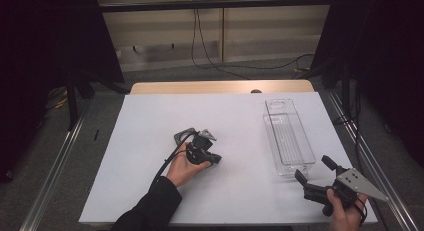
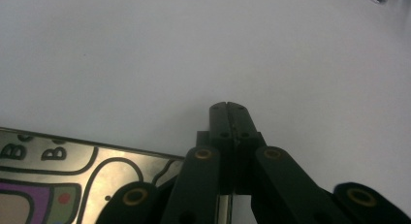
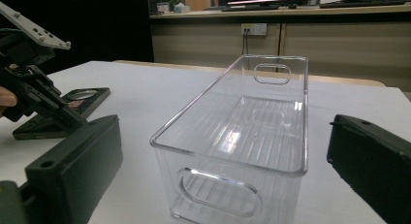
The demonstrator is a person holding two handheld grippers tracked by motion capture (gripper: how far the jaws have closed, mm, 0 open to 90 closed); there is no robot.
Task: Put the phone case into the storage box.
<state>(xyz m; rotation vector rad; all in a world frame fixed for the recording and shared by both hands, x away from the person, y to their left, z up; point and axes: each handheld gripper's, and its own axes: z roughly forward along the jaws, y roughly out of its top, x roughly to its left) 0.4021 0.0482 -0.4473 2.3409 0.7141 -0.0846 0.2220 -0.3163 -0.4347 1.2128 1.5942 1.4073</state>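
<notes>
The left gripper is keeping its jaws pressed together with nothing between them, tips lying low over the white table, just beside a flat dark printed tin mid-table. The left hand is wrapping it from the near side, forearm angling in from the near edge. At the near right, the right gripper is holding its jaws wide apart, aimed at the near end of a clear plastic bin.

high overview; two low close views; shared clear bin

Bare white table left; clear bin blocks right side
</notes>
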